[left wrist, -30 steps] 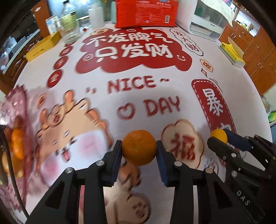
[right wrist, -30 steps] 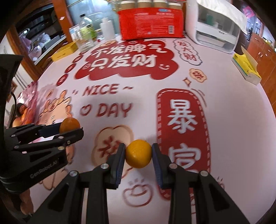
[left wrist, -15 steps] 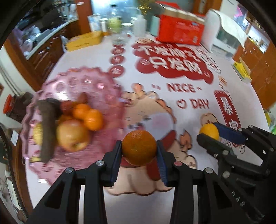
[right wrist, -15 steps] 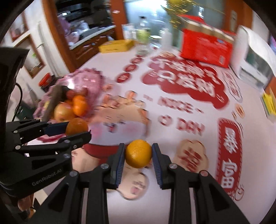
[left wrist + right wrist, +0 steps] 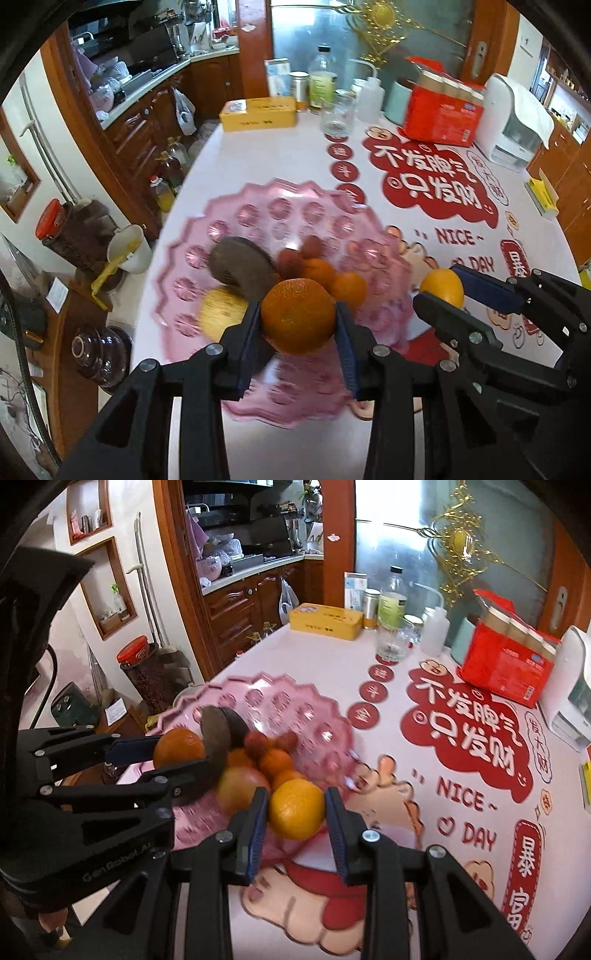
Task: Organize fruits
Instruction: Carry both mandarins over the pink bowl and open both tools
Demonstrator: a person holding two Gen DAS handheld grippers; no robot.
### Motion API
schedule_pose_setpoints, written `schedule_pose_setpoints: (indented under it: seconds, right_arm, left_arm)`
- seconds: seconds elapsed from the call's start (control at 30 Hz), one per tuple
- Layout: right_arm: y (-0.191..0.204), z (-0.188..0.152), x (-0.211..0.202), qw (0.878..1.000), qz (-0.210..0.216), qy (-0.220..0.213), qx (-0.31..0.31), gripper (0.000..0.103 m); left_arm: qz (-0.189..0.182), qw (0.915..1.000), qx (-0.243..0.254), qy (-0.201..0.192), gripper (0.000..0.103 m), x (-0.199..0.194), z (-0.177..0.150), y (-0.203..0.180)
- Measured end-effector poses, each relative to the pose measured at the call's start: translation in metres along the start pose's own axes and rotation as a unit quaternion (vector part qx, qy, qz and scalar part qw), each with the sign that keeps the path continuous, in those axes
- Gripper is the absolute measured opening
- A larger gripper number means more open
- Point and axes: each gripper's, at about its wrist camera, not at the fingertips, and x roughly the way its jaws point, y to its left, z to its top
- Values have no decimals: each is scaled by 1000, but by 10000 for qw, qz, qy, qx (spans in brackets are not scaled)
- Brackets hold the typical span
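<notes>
The left tongs (image 5: 298,320) were clamped on a dark orange (image 5: 297,314) above the pink fruit plate (image 5: 258,214); the right tongs (image 5: 296,811) (just beside) gripped a yellower orange (image 5: 295,808) over its near rim.

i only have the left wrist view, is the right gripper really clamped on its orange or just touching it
Observer: Clamped. In the right wrist view the right gripper has both blue pads pressed on the yellow-orange fruit.
Operator: is it over the bowl yet
Observer: It hangs in front of the pink bowl's near right rim.
Operator: what's under my own orange, it blocks my view
Observer: From the right wrist view, the left gripper holds the darker orange above the bowl's left side, beside a dark brown fruit.
</notes>
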Motion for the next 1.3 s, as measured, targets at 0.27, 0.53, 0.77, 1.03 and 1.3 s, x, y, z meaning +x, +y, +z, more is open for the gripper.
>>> schedule_pose_setpoints:
  seconds: [0.27,0.53,0.77,1.03,1.3]
  right_arm:
    - [27,19,30,9997,-128,130,191,31]
    - [28,28,57,9979,-408,355,350,31]
    - [21,28,73,9956,-546,582,483,32]
    - [17,28,85,9940,-597,738,540,32]
    - [21,28,87,9942,-614,748,457,32]
  left_arm:
    - [-113,9998,29,148,37,24,11,43]
    - [-319,9988,213,311,37,54,20,47]
    - [-425,9979,292,382,37,71,25,45]
    - [-408,9980,360,311,38,73,29,43]
    - [-439,9980,289,350,38,73,29,46]
